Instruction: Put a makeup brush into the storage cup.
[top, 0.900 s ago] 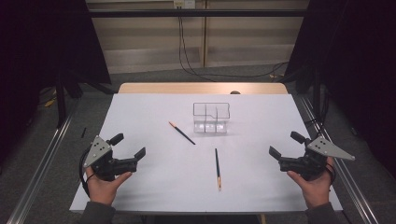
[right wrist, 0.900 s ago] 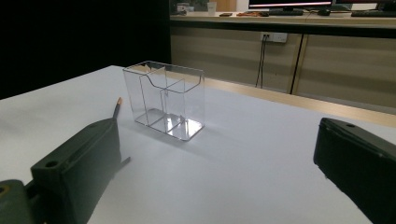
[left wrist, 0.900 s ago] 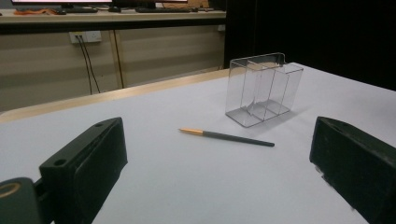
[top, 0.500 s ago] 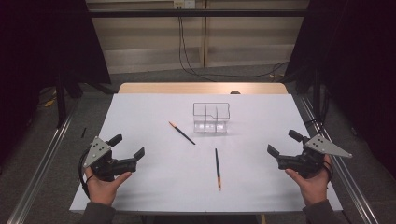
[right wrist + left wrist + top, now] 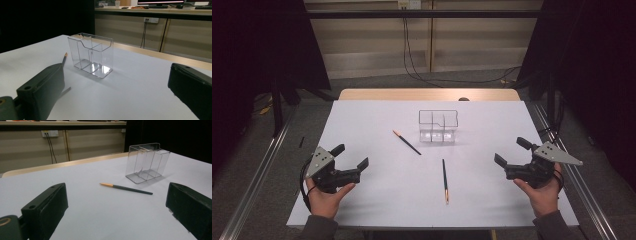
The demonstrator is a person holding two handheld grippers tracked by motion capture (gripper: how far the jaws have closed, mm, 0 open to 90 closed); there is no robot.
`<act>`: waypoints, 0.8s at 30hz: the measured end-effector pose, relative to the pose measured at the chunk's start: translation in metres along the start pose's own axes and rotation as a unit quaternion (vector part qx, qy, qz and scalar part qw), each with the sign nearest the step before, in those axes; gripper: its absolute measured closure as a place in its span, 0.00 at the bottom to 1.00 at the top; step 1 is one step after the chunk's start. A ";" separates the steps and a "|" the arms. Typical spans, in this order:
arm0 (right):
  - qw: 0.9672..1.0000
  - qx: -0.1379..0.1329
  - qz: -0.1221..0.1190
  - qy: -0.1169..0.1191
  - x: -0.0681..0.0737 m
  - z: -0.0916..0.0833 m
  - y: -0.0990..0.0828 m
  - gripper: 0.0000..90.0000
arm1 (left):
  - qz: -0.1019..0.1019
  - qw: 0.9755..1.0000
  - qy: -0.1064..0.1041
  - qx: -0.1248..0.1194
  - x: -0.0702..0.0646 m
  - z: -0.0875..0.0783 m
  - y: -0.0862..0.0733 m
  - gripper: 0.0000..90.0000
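Observation:
A clear plastic organiser [image 5: 438,127] with several compartments stands upright on the white table [image 5: 362,120], behind the middle. One dark pencil with an orange end [image 5: 407,142] lies left of it. A second pencil [image 5: 445,180] lies nearer the front. My left gripper [image 5: 350,155] rests at the front left, open and holding nothing. My right gripper [image 5: 512,151] rests at the front right, also open and holding nothing. Past the wide jaws of the left gripper [image 5: 117,217] I see the pencil [image 5: 126,188] and the organiser [image 5: 146,162]. Beyond the right gripper [image 5: 115,97] stands the organiser [image 5: 91,53], and a pencil [image 5: 64,58] is partly hidden by one jaw.
Metal rails [image 5: 257,185] run along both sides of the table. A wooden strip [image 5: 427,94] borders its far edge. Cables [image 5: 412,60] hang down the back wall to the floor.
The right gripper has edged slightly toward the table's middle. The left gripper, both pencils and the organiser have stayed where they were.

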State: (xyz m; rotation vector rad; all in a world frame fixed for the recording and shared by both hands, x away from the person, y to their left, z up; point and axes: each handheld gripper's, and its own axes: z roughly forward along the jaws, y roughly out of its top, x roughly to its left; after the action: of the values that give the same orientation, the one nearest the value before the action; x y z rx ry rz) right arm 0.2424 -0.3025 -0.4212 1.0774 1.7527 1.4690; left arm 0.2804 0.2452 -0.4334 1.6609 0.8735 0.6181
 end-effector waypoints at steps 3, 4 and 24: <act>1.000 0.001 -0.001 0.003 0.001 0.000 0.001 0.00 | 0.000 1.000 -0.002 -0.001 -0.001 -0.001 0.001 0.04; 1.000 0.002 -0.004 0.002 0.001 0.000 0.000 0.00 | 0.000 1.000 -0.001 -0.001 -0.001 -0.001 0.001 0.04; 1.000 0.001 0.000 -0.008 0.002 -0.008 -0.001 0.00 | -0.001 1.000 0.003 -0.002 -0.010 0.014 0.011 0.04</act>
State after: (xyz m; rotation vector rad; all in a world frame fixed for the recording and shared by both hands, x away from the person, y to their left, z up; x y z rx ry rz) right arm 0.2341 -0.3046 -0.4209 1.0881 1.7434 1.4556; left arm 0.2877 0.2272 -0.4261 1.6556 0.8778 0.6234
